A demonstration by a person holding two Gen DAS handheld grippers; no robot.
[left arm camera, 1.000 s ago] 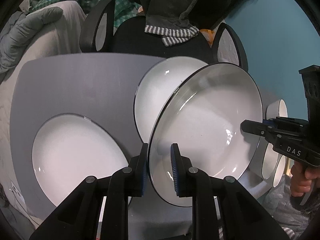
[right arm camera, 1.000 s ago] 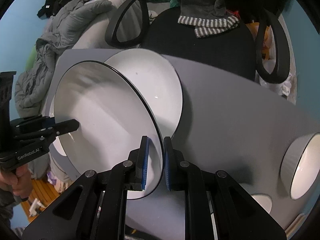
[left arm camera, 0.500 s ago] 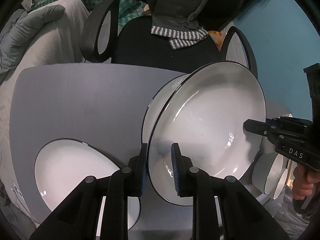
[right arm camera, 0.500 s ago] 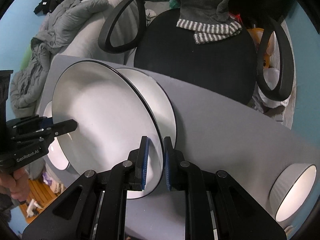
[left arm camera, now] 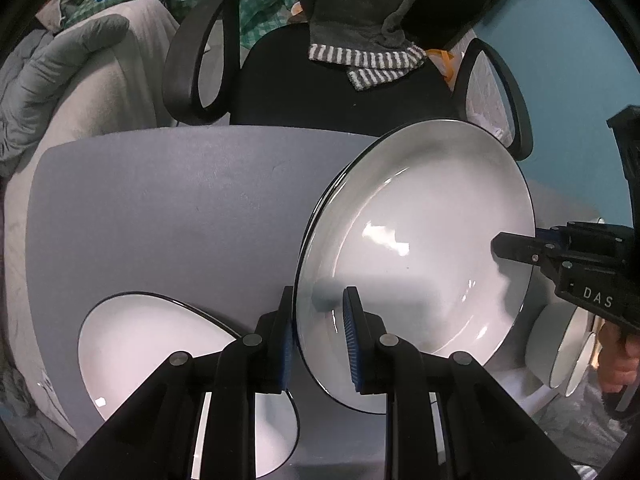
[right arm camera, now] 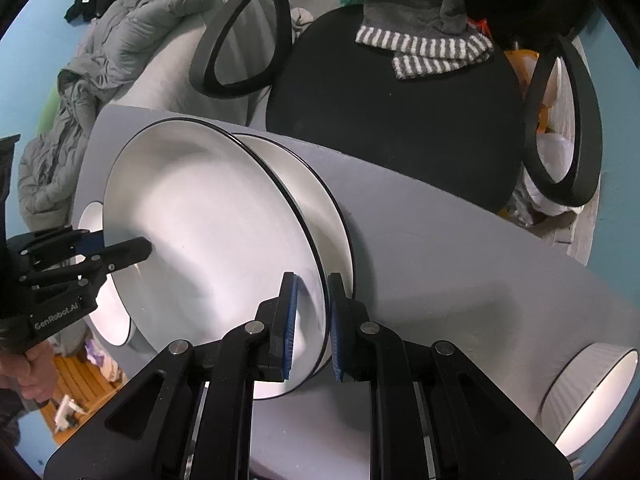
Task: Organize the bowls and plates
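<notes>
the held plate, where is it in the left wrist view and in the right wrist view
Left wrist view: the held plate fills the right half, its rim between the left gripper pads, the right gripper on its far edge.
Right wrist view: the held plate fills the left-centre, above a second plate.
Shared landmark: the striped cloth on the black chair.

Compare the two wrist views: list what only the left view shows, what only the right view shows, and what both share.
Only left: the right gripper on the far rim, two stacked bowls.
Only right: the left gripper on the far rim, a second plate under the held one, a lone bowl.
Both: the held plate, the grey table, the chair.
</notes>
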